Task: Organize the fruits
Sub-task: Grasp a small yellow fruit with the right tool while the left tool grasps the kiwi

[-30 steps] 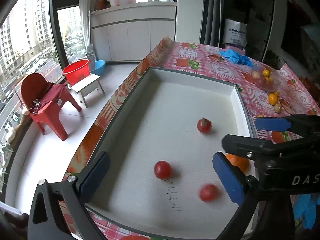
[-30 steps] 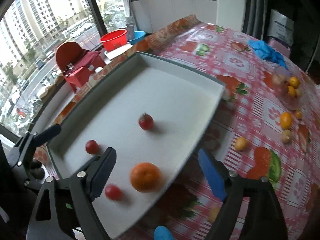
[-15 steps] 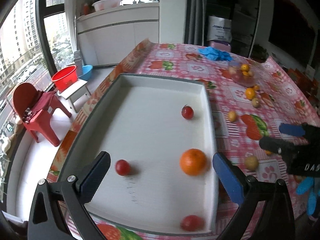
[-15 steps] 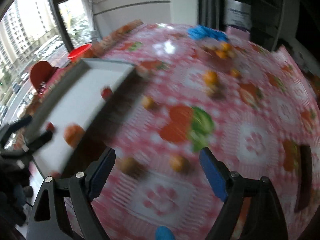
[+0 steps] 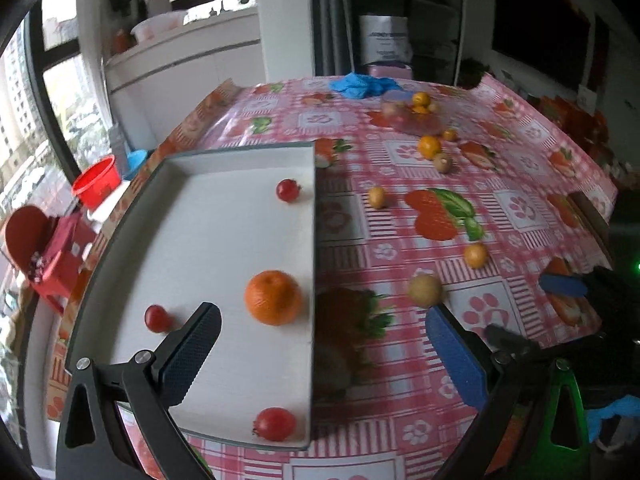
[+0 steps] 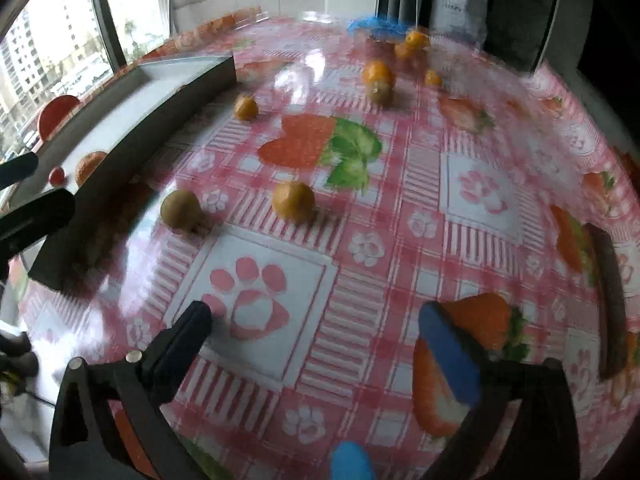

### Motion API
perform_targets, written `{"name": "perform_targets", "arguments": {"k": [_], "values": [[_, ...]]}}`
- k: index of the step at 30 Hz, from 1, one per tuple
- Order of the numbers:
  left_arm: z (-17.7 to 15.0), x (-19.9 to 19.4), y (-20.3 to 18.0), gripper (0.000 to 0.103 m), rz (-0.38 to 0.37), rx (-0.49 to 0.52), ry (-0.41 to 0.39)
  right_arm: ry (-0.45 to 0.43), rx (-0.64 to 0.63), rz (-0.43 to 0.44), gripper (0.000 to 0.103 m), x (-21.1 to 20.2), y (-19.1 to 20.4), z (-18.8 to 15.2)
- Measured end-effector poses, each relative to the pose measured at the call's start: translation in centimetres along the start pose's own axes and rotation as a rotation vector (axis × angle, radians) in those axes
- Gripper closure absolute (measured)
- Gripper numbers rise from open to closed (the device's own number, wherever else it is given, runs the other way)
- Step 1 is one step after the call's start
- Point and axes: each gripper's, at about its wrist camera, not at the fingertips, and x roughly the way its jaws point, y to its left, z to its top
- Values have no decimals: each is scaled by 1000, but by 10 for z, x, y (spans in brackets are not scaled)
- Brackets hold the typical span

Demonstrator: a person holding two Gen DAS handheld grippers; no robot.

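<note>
Yellow-orange fruit [image 6: 293, 201] ahead of right claw [image 6: 316, 344], slightly left; jaws just opened wide, empty. Left claw [image 5: 320, 356] open, empty, over tray [image 5: 311, 240] edge.

Both tools pointed steeply down toward the worktop [image 6: 460, 160], their jaws spread wide with nothing between them. The left tool [image 5: 320, 344] hung with one dark ribbed pad and one blue pad apart. The right tool [image 6: 316, 340] stood at its widest, its jaws having just been opening, and held nothing. In the left wrist view, the right tool's blue fingertips [image 5: 564, 285] showed at the right edge.
</note>
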Motion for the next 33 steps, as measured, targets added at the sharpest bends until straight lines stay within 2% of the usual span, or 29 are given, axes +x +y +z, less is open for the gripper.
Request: {"name": "perform_targets", "arguments": {"k": [3, 10, 12, 13, 14, 15, 16, 17, 18, 21, 26, 30, 33], "values": [[0, -3, -6, 0, 0, 20, -12, 24, -26, 15, 0, 5, 1, 10], [-4, -3, -6, 0, -2, 12, 2, 35, 41, -27, 2, 23, -2, 40], [-5, -4, -4, 0, 2, 10, 2, 15, 20, -17, 11, 22, 4, 46], [-6, -5, -3, 0, 4, 9, 4, 8, 8, -10, 20, 21, 7, 47], [-6, -4, -3, 0, 2, 8, 9, -1, -15, 0, 33, 19, 12, 49], [-6, -3, -3, 0, -1, 9, 15, -5, -30, 11, 40, 19, 15, 50], [-6, -1, -6, 0, -7, 15, 23, -7, -43, 20, 55, 17, 18, 50], [-6, -1, -10, 0, -10, 24, 26, -12, -53, 27, 75, 16, 20, 50], [-6, 0, -15, 0, -11, 39, 25, -13, -52, 33, 79, 16, 18, 50], [-5, 3, -31, 0, -1, 77, 20, -16, -12, 59, 79, 11, 5, 44], [2, 9, -50, 0, -65, 57, 31, -14, 88, 72, 79, -1, -36, 25], [6, 20, -71, 0, -33, 105, 40, -17, 125, 52, 79, -14, -60, 6], [7, 37, -78, 0, -6, 103, 65, -23, 154, 55, 79, -19, -72, -2]]}}
